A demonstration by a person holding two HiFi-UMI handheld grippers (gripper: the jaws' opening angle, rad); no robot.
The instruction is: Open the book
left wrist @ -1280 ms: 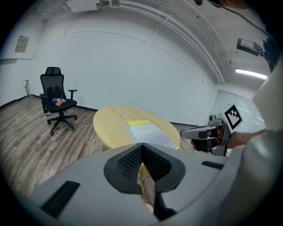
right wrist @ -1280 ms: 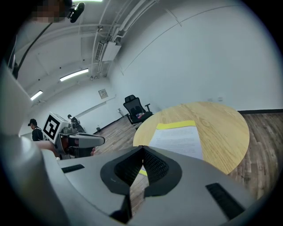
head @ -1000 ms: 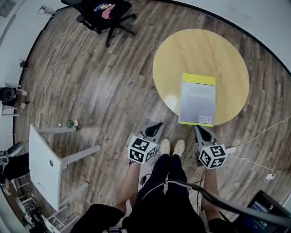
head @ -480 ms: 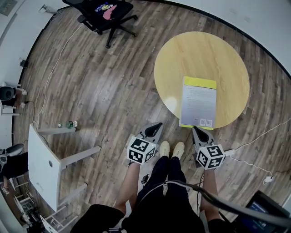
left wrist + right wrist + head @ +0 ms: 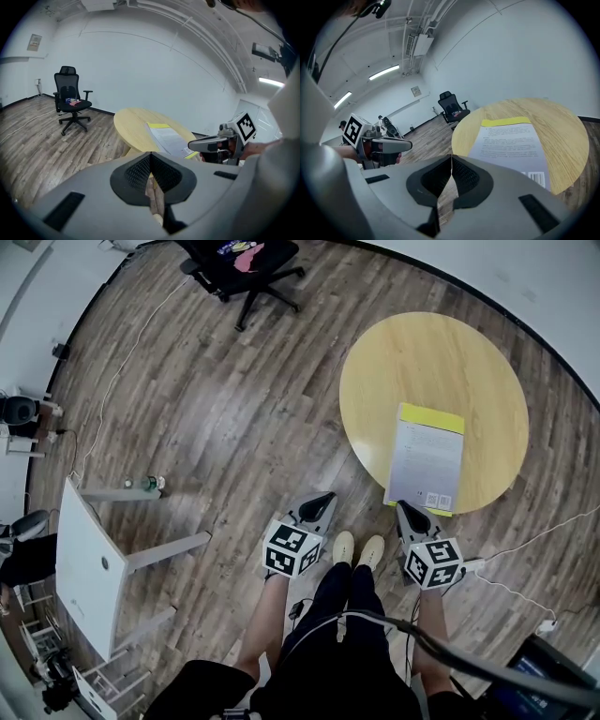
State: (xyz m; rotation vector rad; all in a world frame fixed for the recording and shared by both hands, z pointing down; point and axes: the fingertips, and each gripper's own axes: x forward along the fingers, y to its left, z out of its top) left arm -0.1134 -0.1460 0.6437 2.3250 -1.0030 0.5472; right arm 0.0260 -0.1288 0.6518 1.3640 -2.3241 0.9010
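Round table (image 5: 441,352), one book (image 5: 427,458), two tools (image 5: 324,497) (image 5: 406,507)

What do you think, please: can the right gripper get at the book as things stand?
Probably yes: the right gripper, shut, is just short of the book at the table's edge, nothing between.

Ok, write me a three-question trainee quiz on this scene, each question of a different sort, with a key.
1. True or false: the book lies closed on the round table.
2. Multiple choice: the right gripper is A) open wide, B) shut on nothing, C) shut on the book.
3. Fill in: the band across the end of the book farthest from the person is coloured ____.

Key: 1 true; 2 B; 3 yellow.
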